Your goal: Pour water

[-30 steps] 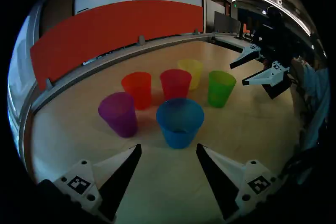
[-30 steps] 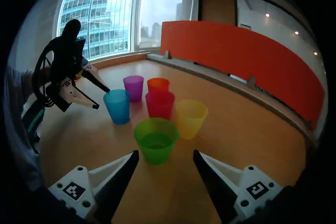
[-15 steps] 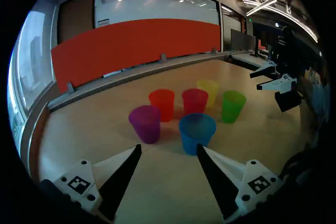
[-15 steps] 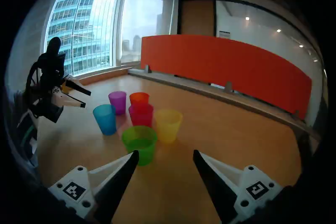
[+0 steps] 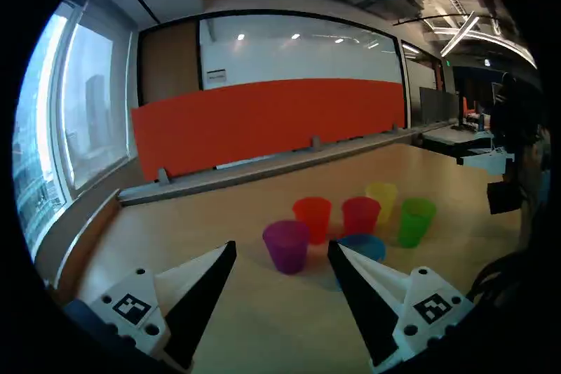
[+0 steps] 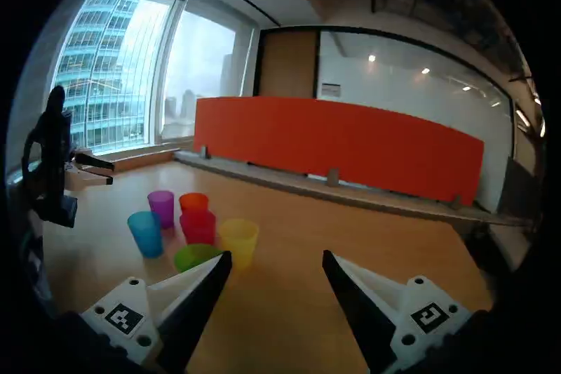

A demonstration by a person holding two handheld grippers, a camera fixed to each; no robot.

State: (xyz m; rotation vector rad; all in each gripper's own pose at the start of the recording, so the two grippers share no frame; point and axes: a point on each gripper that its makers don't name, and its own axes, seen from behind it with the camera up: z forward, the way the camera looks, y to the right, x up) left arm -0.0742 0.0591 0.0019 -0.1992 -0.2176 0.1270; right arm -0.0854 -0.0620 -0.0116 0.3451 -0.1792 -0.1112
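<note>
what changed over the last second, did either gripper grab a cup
The left gripper drew back and up from the blue cup, the right gripper from the green cup. Neither took hold of anything; both stay open. The six cups kept their places on the table.

Orange partition (image 5: pixel 266 121) backs wooden table (image 5: pixel 210 216); bright windows (image 6: pixel 112 72).

The left gripper (image 5: pixel 280 243) and right gripper (image 6: pixel 276 253) have white, black-faced jaws bearing square markers (image 5: pixel 133 307)
</note>
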